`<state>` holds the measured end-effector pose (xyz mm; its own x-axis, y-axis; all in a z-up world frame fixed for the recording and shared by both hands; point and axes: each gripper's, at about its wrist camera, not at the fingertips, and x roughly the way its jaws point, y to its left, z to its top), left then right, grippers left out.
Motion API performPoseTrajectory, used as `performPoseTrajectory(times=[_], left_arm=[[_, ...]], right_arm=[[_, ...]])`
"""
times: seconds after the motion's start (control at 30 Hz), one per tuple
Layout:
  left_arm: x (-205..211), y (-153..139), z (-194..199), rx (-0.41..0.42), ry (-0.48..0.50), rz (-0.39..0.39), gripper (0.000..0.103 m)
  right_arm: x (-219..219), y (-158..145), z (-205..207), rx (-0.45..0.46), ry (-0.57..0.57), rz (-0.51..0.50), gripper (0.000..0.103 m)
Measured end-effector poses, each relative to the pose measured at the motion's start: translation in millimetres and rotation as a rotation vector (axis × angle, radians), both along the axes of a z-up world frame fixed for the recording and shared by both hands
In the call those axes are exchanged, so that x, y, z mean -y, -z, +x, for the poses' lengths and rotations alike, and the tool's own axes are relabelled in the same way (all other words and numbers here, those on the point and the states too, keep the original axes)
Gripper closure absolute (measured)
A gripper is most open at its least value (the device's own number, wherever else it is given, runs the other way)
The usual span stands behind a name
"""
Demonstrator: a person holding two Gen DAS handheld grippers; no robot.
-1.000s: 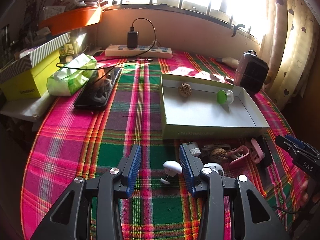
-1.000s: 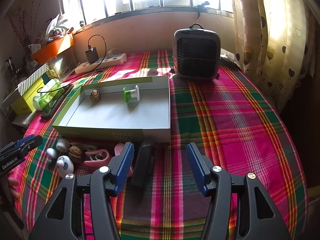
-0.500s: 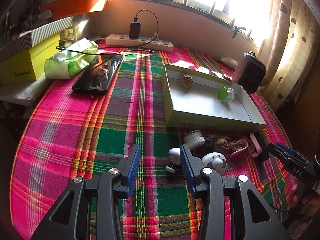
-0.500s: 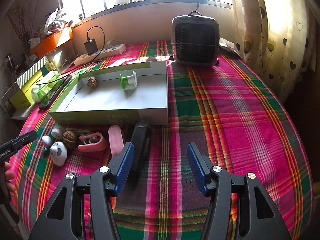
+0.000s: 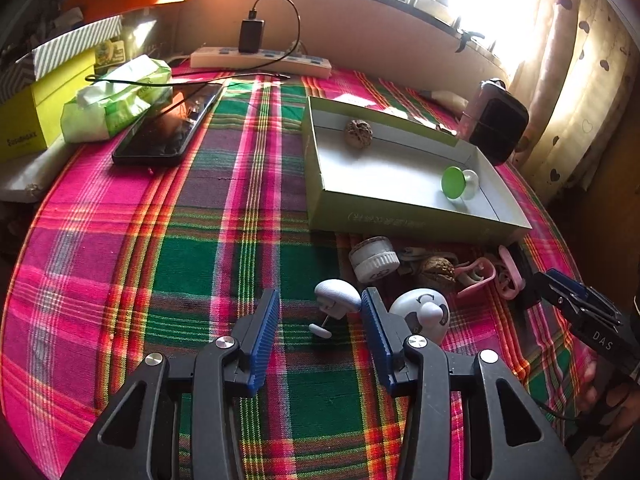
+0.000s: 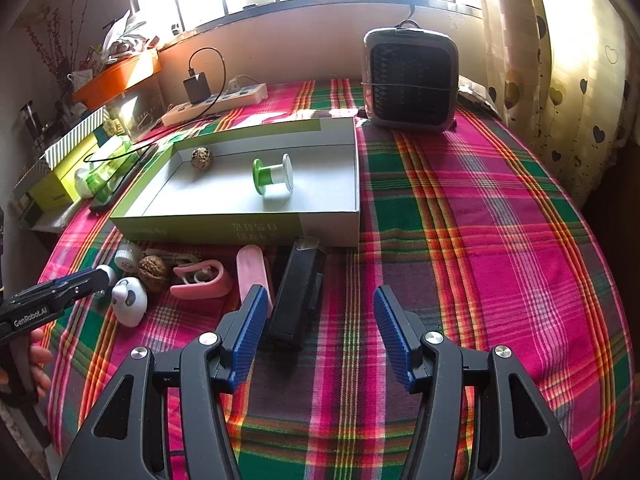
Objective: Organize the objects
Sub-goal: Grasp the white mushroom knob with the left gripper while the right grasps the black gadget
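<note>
Left tongs gape around white mushroom knob, ungripped; right tongs gape, holding nothing, beside black stapler.

Both grippers low over the table, jaws apart.
Left gripper: blue pads spread, nothing clamped, fingers angled forward and down. Right gripper: pads spread wider, nothing between them. Bare fingers of the left hand show behind its handle.

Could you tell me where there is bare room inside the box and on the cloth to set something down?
Box: floor bare except walnut and spool. Cloth is bare right of the box, before the fan. The strip in front is crowded, stapler included.
</note>
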<state>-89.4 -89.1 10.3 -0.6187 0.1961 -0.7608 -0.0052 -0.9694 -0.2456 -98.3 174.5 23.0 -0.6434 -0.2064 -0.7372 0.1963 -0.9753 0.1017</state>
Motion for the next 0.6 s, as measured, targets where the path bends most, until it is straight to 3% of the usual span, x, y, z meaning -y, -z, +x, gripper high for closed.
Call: performPoseTrajectory(times=[0.6], left_arm=[[-4,2,-3,0.001,-0.003,-0.021,0.062]], right_arm=[[-5,10,-14,0.037,0.032,0.015,0.047]])
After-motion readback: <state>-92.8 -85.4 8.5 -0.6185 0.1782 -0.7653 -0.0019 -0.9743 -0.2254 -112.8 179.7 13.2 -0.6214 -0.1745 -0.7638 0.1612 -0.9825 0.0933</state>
